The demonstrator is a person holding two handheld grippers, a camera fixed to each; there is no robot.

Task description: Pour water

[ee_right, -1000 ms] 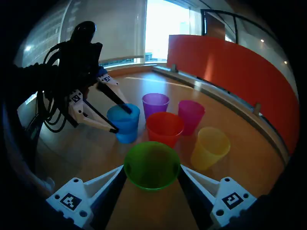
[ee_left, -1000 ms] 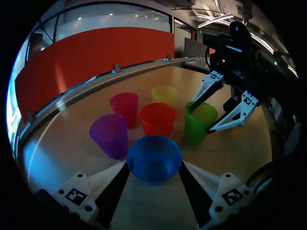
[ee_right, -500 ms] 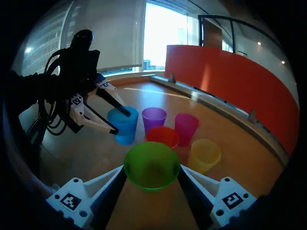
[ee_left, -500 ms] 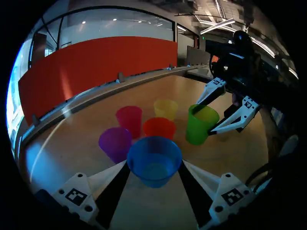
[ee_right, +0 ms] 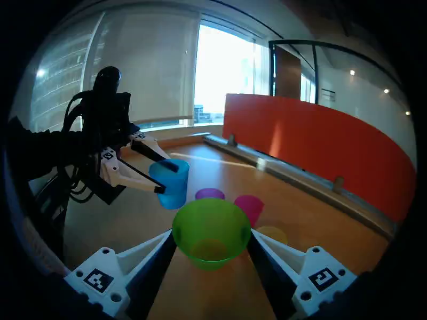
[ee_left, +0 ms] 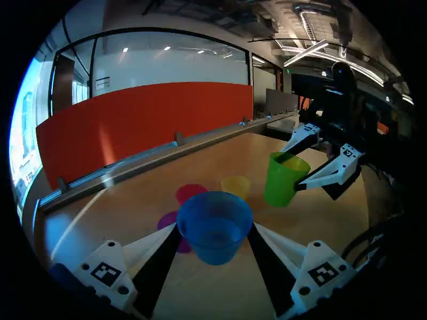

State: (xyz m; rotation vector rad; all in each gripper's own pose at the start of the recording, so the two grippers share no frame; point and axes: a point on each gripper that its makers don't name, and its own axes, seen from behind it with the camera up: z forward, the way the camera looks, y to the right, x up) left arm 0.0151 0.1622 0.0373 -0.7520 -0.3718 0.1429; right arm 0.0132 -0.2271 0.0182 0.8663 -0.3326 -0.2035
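My left gripper (ee_left: 214, 229) is shut on a blue cup (ee_left: 214, 221), held upright above the wooden table (ee_left: 133, 208). To its right my right gripper (ee_left: 291, 169) is shut on a green cup (ee_left: 282, 181), also upright and lifted. In the right gripper view the green cup (ee_right: 211, 232) sits between the fingers of the right gripper (ee_right: 211, 234). Ahead to the left, the left gripper (ee_right: 166, 177) carries the blue cup (ee_right: 171, 184). The two cups are apart. I cannot tell how much water either holds.
Below stand a yellow cup (ee_left: 235, 186), a magenta cup (ee_left: 190, 192) and a purple cup (ee_left: 168, 218), partly hidden by the blue one. A red partition (ee_left: 149, 117) with a rail runs along the table's far edge. A person's dark sleeve (ee_right: 37, 154) holds the left gripper.
Both grippers have risen with their cups, so the cups left on the table sit lower and smaller in both views. The orange cup has slipped behind the held cups.
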